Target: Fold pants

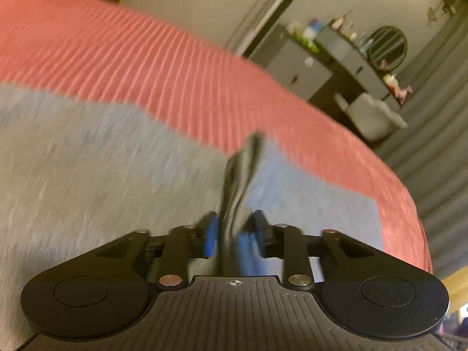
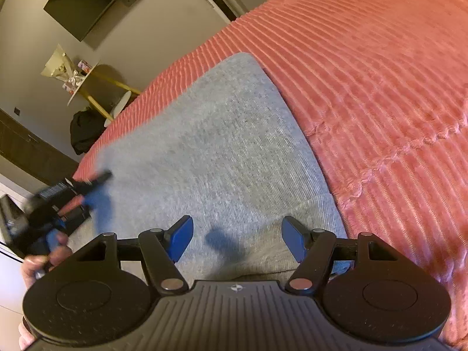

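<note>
Left wrist view, blurred by motion, shows the left gripper (image 1: 232, 234) with its blue pads (image 1: 211, 235) drawn close together around a raised, dark-looking ridge of grey fabric that stands up between them and runs away toward the far side. That ridge belongs to the grey pants (image 1: 102, 161), which spread flat across the near and left part of this view. They lie on a pink ribbed bedspread (image 1: 175, 67) that fills the far side and curves down to the right. Beyond the bed, at the far right, stands a dark dresser (image 1: 330, 64) with small items on top, a round mirror (image 1: 387, 48) beside it, and grey curtains (image 1: 433, 152) hanging to the right.

Right wrist view is sharper. The right gripper (image 2: 237, 238) has its two blue pads (image 2: 182, 238) set wide apart, with nothing between them; it hovers over the near end of the pants (image 2: 210, 146), where a folded band of fabric crosses just beyond the fingers. The cloth stretches from there to a rounded far edge, resting on the same bedspread (image 2: 380, 87), which fills the right side. At the left edge, the other gripper (image 2: 96, 181) appears blurred at the left border of the cloth, with the person's hand (image 2: 44, 259) on its handle. On the far wall hangs a dark television (image 2: 87, 0), and a small round table (image 2: 87, 84) stands below it.
</note>
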### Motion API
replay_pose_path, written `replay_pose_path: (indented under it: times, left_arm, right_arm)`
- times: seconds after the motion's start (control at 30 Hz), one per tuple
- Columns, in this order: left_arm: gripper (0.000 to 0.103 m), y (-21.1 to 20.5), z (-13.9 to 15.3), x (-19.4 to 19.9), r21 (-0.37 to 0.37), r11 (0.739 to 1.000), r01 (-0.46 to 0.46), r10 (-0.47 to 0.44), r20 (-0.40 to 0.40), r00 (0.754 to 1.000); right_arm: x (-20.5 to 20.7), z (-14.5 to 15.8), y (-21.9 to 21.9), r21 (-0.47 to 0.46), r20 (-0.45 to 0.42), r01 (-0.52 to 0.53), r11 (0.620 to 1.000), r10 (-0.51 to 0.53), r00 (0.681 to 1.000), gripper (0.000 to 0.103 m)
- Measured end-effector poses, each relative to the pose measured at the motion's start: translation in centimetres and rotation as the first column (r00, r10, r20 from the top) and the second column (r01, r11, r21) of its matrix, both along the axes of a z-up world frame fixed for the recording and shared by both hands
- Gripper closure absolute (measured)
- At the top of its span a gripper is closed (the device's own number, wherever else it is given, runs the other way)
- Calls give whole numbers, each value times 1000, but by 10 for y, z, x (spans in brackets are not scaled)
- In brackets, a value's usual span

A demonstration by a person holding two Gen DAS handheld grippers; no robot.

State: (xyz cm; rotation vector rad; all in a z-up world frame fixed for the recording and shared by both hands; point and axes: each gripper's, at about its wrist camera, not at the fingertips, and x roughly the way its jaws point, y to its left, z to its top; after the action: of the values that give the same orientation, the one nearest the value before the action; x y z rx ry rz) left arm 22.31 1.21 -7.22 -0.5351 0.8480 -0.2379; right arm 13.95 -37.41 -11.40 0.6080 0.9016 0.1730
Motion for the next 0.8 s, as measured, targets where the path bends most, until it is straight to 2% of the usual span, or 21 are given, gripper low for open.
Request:
replay_pose_path:
  times: [0.07,0.1,0.13,0.27,0.37,0.43,0.47,0.5,0.53,0.63,0.8]
  left_arm:
    - [54,3,4,-12,-22,1000,5,-6,-33,999]
    - [42,2,6,-18,-16,1000,9,-10,-56,998]
    - [39,-1,7,-24,-1,1000,8,-8,-79,997]
    - [38,-16,5,-57,109,991,75,-61,-125,990]
    - [37,-18,4,-75,105,992,64,-51,-125,991]
    - [43,-18,1,-77,58,997,56,-48,-131,990]
    - [50,-20,-1,-77,61,997,50,-42,-124,991]
    - [65,-23,-3,-78,70,996,49,-40,-113,993]
    - [70,-26,-4,-80,73,996,52,-45,-99,994]
    - [79,-31,-1,-92,115,993,24,-18,-53,998]
    - [84,-42,13,-101,171,985,8,-6,-10,1000]
  right_arm:
    - [-1,0,-2,-1,5,-3,1000,3,1000,35]
    - [-1,-1,-4,7,6,-1,1000,1,1000,35]
    - [0,-1,-6,17,7,0,1000,0,1000,35]
    - [0,-3,-14,43,8,1,999,-1,1000,35]
    - [-4,-1,-19,51,19,9,999,-10,1000,35]
    - [-4,0,-22,71,18,13,997,-14,1000,35]
    - [-3,-1,-23,78,15,14,997,-15,1000,35]
    - [-3,-1,-23,78,13,13,997,-14,1000,35]
    - [-3,0,-22,69,12,10,998,-11,1000,35]
    - [-5,4,-19,30,19,2,1000,-3,1000,35]
    - [-10,8,-17,-12,30,11,1000,-11,999,33]
